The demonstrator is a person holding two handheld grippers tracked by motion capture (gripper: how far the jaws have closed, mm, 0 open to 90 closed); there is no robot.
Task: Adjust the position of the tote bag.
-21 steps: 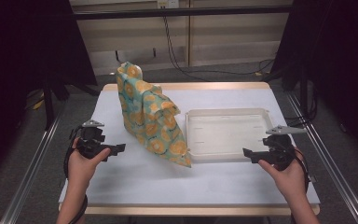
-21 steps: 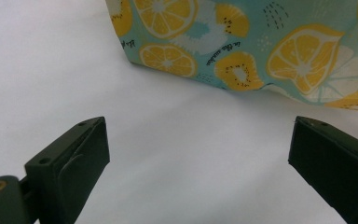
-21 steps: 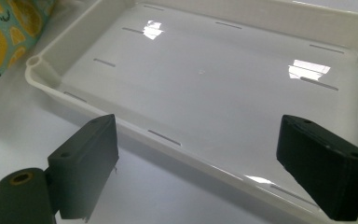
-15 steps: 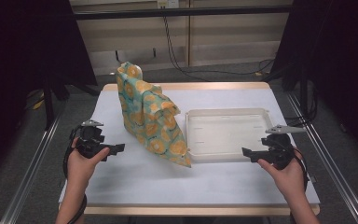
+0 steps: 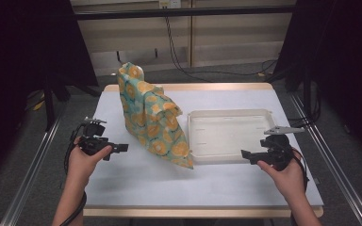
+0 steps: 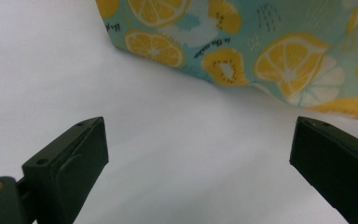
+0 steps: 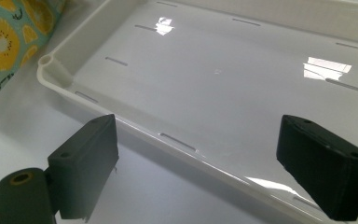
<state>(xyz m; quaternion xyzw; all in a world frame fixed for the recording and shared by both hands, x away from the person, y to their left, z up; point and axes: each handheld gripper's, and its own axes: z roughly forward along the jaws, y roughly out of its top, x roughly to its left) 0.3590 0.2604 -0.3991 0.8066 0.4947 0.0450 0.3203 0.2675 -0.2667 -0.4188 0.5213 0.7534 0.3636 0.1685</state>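
Observation:
A teal cloth with a lemon print [image 5: 153, 117] stands heaped in the middle of the white table [image 5: 136, 181]; its hem also shows in the left gripper view [image 6: 242, 51]. To its right lies a shallow white tray [image 5: 226, 134], with nothing in it [image 7: 223, 79]. My left gripper [image 5: 119, 148] hovers to the left of the cloth, jaws wide apart and bare [image 6: 198, 158]. My right gripper [image 5: 246, 155] sits at the tray's near right edge, jaws open over its rim [image 7: 198, 154].
The table is ringed by metal rails [image 5: 37, 160] and dark curtains. A cable [image 5: 179, 52] runs down the back wall behind the table. Open white surface lies in front of the cloth and tray.

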